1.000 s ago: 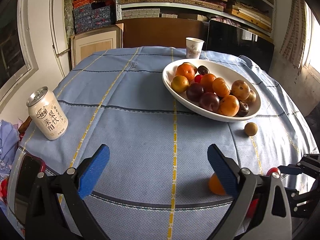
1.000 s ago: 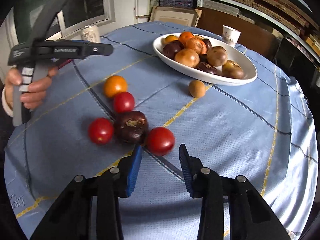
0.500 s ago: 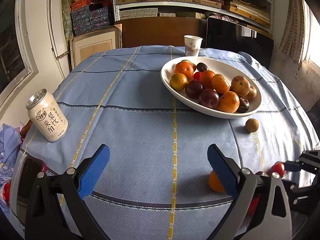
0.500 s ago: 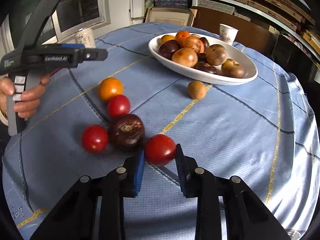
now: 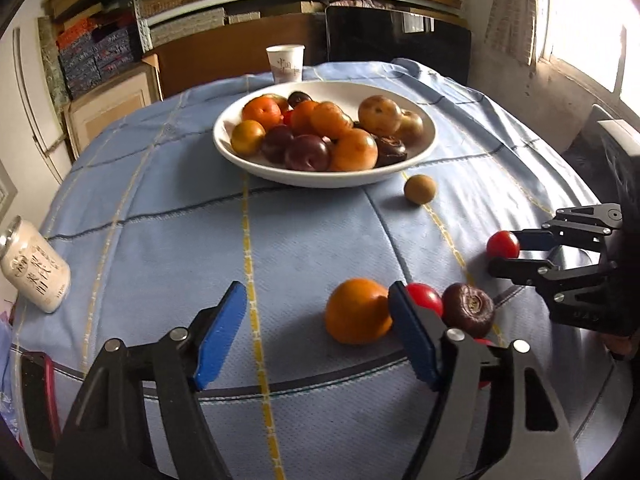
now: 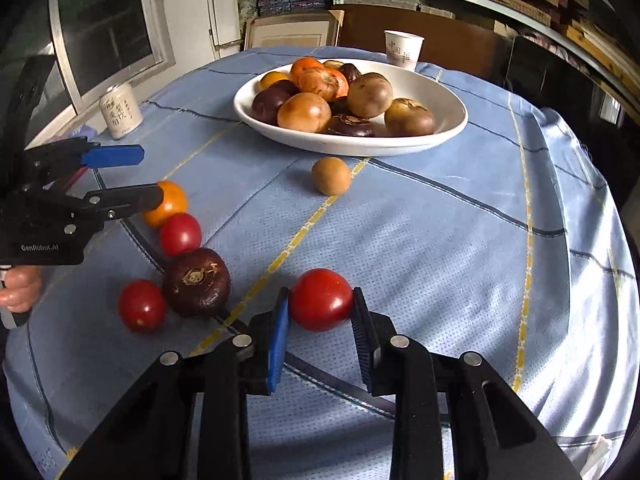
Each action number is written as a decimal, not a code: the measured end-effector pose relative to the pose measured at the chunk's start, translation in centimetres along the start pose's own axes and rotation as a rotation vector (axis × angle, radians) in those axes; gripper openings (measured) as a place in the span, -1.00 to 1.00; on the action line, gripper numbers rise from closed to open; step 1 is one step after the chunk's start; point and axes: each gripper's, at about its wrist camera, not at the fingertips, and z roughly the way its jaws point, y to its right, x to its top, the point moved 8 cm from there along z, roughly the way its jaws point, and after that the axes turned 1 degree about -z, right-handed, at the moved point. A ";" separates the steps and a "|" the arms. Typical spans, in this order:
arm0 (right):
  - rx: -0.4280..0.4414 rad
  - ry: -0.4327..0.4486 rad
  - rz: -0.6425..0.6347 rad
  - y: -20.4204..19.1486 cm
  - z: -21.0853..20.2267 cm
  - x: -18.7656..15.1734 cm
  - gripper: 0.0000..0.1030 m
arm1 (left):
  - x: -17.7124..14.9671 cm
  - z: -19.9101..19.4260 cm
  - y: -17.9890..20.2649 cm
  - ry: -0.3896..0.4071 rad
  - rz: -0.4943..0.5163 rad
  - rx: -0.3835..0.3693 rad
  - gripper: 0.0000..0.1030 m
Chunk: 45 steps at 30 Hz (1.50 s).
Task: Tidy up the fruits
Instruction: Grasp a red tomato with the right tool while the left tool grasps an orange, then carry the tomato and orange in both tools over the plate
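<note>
1. Red tomato (image 6: 321,299): on the blue tablecloth (image 6: 440,240) near the front edge of the tabletop, clamped between both pads of the right tool (image 6: 320,322).
2. Right tool: narrow, closed on that tomato.
3. Left tool (image 5: 316,332): jaws half wide and just now closing; nothing pressed. The orange (image 5: 357,311) lies between its pads, close to the right one, contact unclear.
4. Loose fruit beside the orange: a second red tomato (image 6: 180,234), a dark purple fruit (image 6: 197,282), a third red tomato (image 6: 141,306), in a tight row.
5. Small brown fruit (image 6: 331,175): alone, just before the bowl.
6. White bowl (image 6: 452,120): mid-tabletop, heaped with orange, purple and brown fruit.
7. Paper cup (image 6: 403,49): behind the bowl.
8. Drink can (image 6: 120,110): upright at the left edge.
</note>
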 end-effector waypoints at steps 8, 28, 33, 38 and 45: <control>0.001 0.000 0.001 0.0 -0.3 -0.2 -0.40 | -0.6 0.7 0.9 -0.046 -0.008 -0.086 0.03; 0.012 0.091 0.020 -0.3 -1.4 0.9 -0.41 | 0.7 -0.5 -0.7 0.034 -0.105 -0.080 -0.28; 0.071 0.158 0.046 -0.7 -1.8 2.9 -0.41 | 2.7 -0.7 -1.9 0.076 -0.176 -0.103 -0.28; 0.079 0.239 0.138 0.3 -1.7 7.2 -0.41 | 6.4 -0.5 -3.0 0.128 -0.188 -0.083 -0.28; 0.041 0.368 0.273 3.1 -0.3 14.2 -0.41 | 10.9 2.0 -4.6 0.169 -0.208 -0.001 -0.28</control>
